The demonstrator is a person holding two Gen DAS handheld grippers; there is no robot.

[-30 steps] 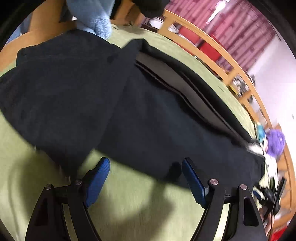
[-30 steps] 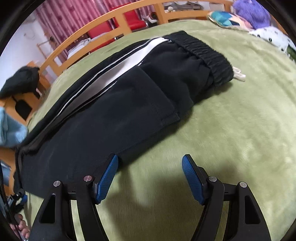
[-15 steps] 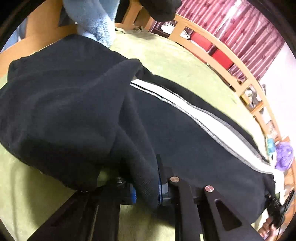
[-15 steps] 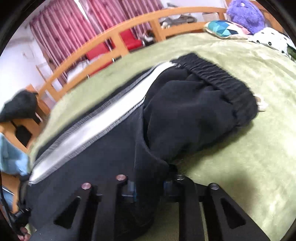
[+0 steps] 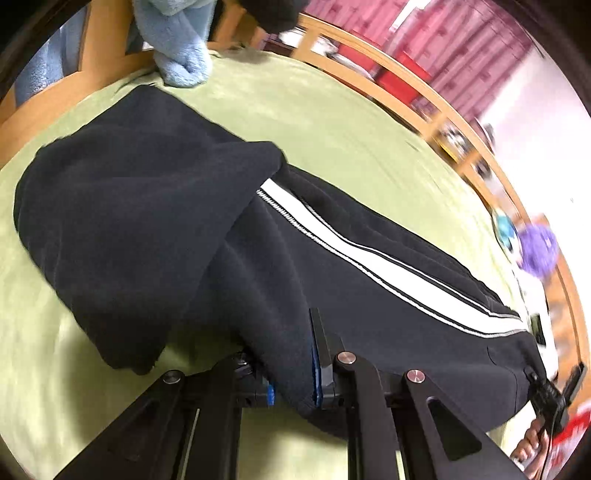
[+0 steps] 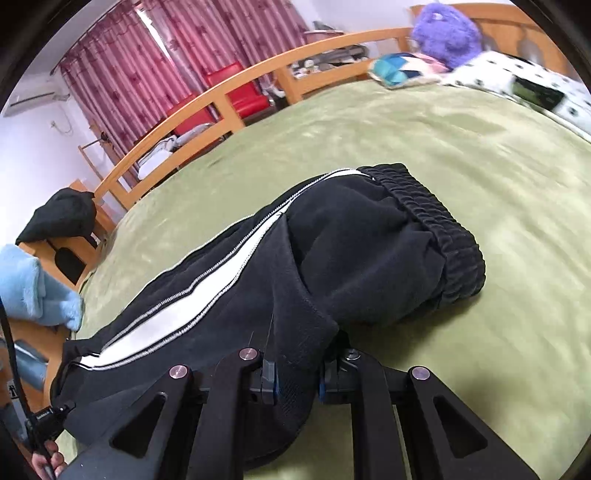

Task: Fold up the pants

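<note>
Black pants [image 5: 155, 221] with a white side stripe [image 5: 388, 266] lie on a green bed cover [image 5: 351, 122]. My left gripper [image 5: 293, 384] is shut on the near edge of the pants at the leg end and holds it lifted off the cover. My right gripper [image 6: 293, 380] is shut on the near edge of the pants [image 6: 351, 251] close to the elastic waistband [image 6: 439, 225], also lifted. The stripe [image 6: 207, 291] runs away to the left in the right wrist view.
A wooden bed rail [image 6: 236, 88] runs along the far side, with red chairs and pink curtains behind it. A blue towel [image 5: 177, 40] hangs at the leg end. A purple plush toy [image 6: 447, 33] and spotted pillow [image 6: 517, 85] lie past the waistband.
Both grippers went from open in front of the pants to shut on the near edge. They have since lifted the edge and raised it, exposing the white stripe.
</note>
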